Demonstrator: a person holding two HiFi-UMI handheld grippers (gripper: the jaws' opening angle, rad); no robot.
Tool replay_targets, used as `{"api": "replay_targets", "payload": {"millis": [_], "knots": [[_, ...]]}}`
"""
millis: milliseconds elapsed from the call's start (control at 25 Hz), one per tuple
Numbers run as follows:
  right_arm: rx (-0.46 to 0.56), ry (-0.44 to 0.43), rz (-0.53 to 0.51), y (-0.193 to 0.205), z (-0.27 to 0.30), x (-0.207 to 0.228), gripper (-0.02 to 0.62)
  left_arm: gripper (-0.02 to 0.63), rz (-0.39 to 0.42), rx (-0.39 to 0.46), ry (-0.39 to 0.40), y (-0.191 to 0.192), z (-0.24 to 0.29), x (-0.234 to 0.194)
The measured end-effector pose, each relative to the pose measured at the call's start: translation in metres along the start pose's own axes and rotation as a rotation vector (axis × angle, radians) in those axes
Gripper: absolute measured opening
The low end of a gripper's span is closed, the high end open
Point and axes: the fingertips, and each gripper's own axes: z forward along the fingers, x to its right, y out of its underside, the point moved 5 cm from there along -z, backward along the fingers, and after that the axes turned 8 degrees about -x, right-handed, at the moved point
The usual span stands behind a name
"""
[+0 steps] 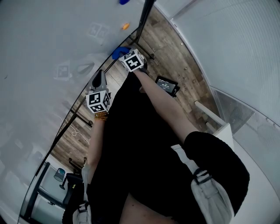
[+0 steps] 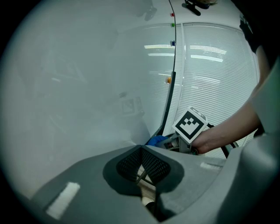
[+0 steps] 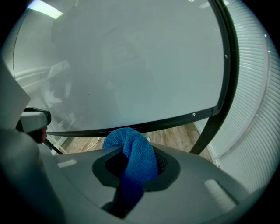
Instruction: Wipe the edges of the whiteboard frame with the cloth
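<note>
A blue cloth [image 3: 133, 157] is clamped in my right gripper [image 3: 135, 168], folded over the jaw tips. In the head view the cloth [image 1: 120, 52] sits against the whiteboard's black bottom frame [image 1: 83, 98], close to the corner with the upright frame bar [image 1: 145, 13]. From the right gripper view the bottom frame edge [image 3: 175, 120] runs just beyond the cloth. My left gripper [image 2: 141, 168] is shut with nothing in it, held near the board surface [image 2: 78, 78] to the left of the right gripper [image 2: 183, 140]. The cloth [image 2: 156, 140] shows beside it.
Coloured magnets [image 1: 125, 26] stick on the board near the upright bar. A wood floor [image 1: 183, 65] lies below, with a dark tablet-like device [image 1: 166, 84] on it. White blinds [image 2: 214, 74] stand right of the board. A stand base and chair [image 1: 65, 179] are at lower left.
</note>
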Motion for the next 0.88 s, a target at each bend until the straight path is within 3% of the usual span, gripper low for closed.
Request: {"api": "replay_targets", "payload": {"millis": [320,880], "knots": [[0.001,0.088,0.055,-0.011,-0.013,0.018,0.086,0.098,0.041,-0.010,0.028,-0.012,0.001,-0.001],[0.014,0.228,0.075,-0.008,-0.033,0.062,0.086,0.098,0.140,-0.036,0.121,-0.021,0.015,0.033]]}}
